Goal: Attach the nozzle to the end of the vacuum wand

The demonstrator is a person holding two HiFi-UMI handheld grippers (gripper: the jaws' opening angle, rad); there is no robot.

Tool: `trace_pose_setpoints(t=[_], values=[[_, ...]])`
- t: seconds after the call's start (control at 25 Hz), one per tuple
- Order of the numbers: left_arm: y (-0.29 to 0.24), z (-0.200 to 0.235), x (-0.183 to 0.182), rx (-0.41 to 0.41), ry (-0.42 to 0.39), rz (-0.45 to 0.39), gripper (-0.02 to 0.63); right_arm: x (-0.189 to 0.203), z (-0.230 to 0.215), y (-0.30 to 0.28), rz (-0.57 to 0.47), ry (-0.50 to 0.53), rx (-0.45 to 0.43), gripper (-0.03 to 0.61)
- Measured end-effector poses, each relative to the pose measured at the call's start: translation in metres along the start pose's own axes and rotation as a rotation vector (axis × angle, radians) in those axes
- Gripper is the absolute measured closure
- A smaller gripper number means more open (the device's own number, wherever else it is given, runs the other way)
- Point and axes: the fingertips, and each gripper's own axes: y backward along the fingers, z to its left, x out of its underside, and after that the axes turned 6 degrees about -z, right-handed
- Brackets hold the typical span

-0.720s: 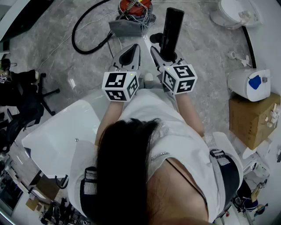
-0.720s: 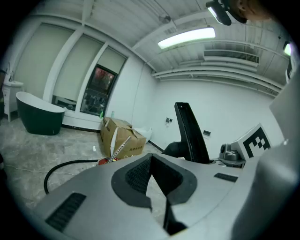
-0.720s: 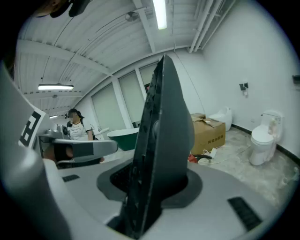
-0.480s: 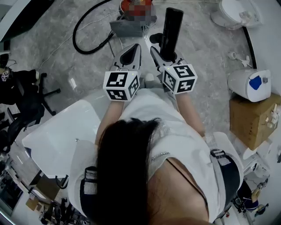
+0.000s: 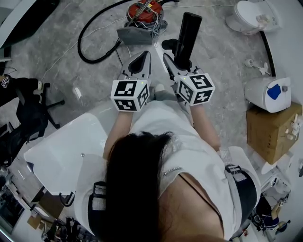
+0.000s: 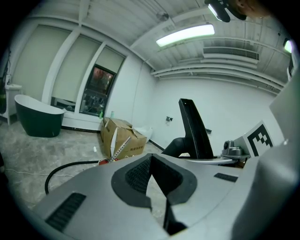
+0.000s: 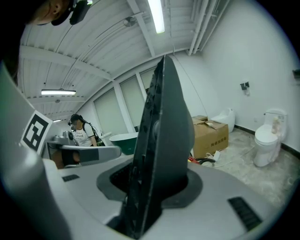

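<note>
The right claw [image 5: 177, 64] is closed on a tall, dark, tapered part [image 5: 187, 35] that looks to be the nozzle. In the right gripper view the jaws stand partly apart with the part's lower end filling the gap between them, the pads pressing on both sides [image 7: 150, 187]. The nozzle rises up and ahead of the claw, tilted slightly away from the person, with a curved black elbow showing just beside the jaws.

The left claw [image 5: 139, 59] hangs just beside the right one, on its inner side. Its jaws are fully together with nothing between them [image 6: 151, 180]. From its own view the nozzle [image 6: 192, 129] stands close off to its right.

Ahead of both claws and well below them, on the floor, lie a red canister [image 5: 144, 9], a looping black hose [image 5: 87, 52] and a grey flat piece [image 5: 134, 34] that touches or sits just beside the canister. The wand itself cannot be picked out with certainty in any view.

As a judgement, the task is at an early stage. The nozzle is picked up and held securely, but it is well apart from the vacuum parts and joined to nothing. What is left is to find and steady the wand's end, probably work for the free left claw, then line up the nozzle and push it on.
</note>
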Motion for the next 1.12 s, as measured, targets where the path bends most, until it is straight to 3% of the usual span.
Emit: trace_pose_setpoints(t=[0.4,1.12], values=[[-0.031,-0.01,-0.014,-0.025,-0.025,-0.034,0.612,-0.027,-0.04,0.002,-0.046,0.007,-0.006,0.422],[-0.062,0.016,-0.018,-0.042,-0.008,-0.027,0.612,-0.034,-0.058,-0.022,-0.043,0.004,0.007,0.422]])
